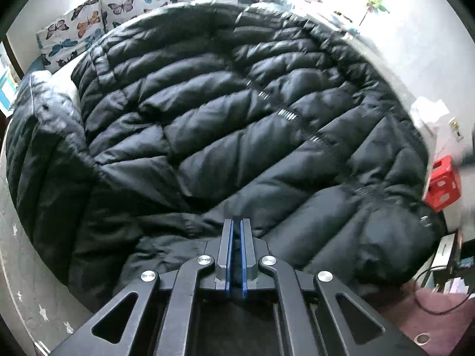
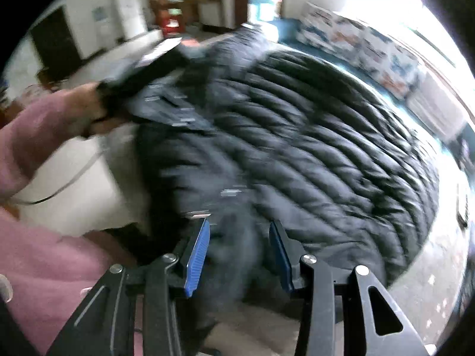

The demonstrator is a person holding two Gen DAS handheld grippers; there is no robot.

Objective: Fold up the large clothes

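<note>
A large black quilted puffer jacket (image 1: 237,112) lies spread over a light bed, one sleeve (image 1: 44,154) lying at the left. My left gripper (image 1: 237,222) is shut on a fold of the jacket's near edge; dark fabric shows between its blue pads. In the blurred right wrist view the jacket (image 2: 311,148) fills the middle. My right gripper (image 2: 239,225) is open, its blue pads (image 2: 197,255) apart with jacket fabric lying between and below them. The left gripper (image 2: 148,68) shows there at the upper left, held by a hand in a pink sleeve.
Butterfly-print pillows (image 1: 104,20) line the far side of the bed. A red crate (image 1: 442,181) stands off the bed at the right. White bed surface (image 2: 74,178) shows left of the jacket. Cables and clutter lie on the floor (image 1: 445,290) at the lower right.
</note>
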